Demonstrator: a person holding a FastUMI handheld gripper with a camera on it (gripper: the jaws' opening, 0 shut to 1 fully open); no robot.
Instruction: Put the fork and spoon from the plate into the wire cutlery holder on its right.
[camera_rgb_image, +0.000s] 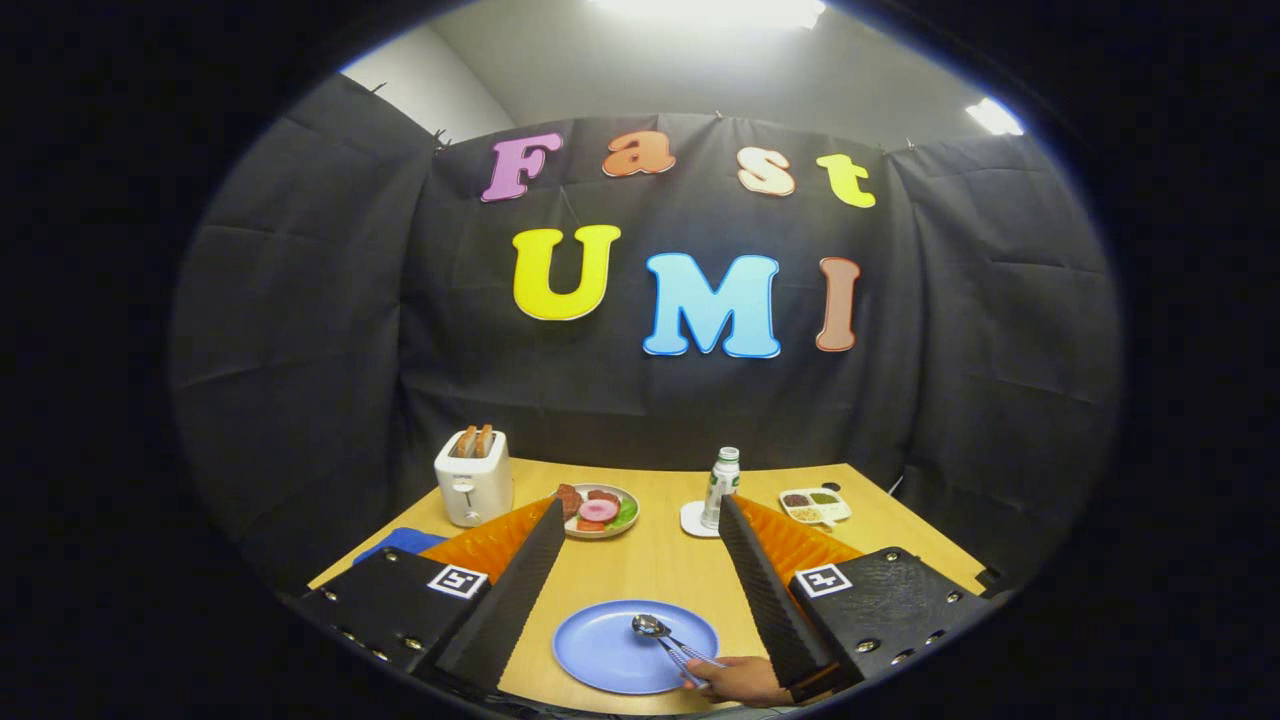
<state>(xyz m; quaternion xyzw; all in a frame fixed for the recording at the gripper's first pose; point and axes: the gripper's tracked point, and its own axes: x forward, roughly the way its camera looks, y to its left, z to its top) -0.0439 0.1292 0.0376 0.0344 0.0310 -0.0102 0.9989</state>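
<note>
- Black ribbed fingers (520, 590) of the gripper (640, 580) spread wide, empty, touching nothing.
- Blue plate (600, 655) between the fingers on the pale wooden table (660, 565); metal spoon (650, 627) and a second utensil, hard to make out, crossed on it, handles under a hand (745, 682) at the plate's right edge.
- Beyond the fingers: white toaster (472, 478) with toast, plate of food (600, 511), bottle (721, 487) on a coaster, sectioned dish (815, 505).
- Black cloth wall behind the table.
</note>
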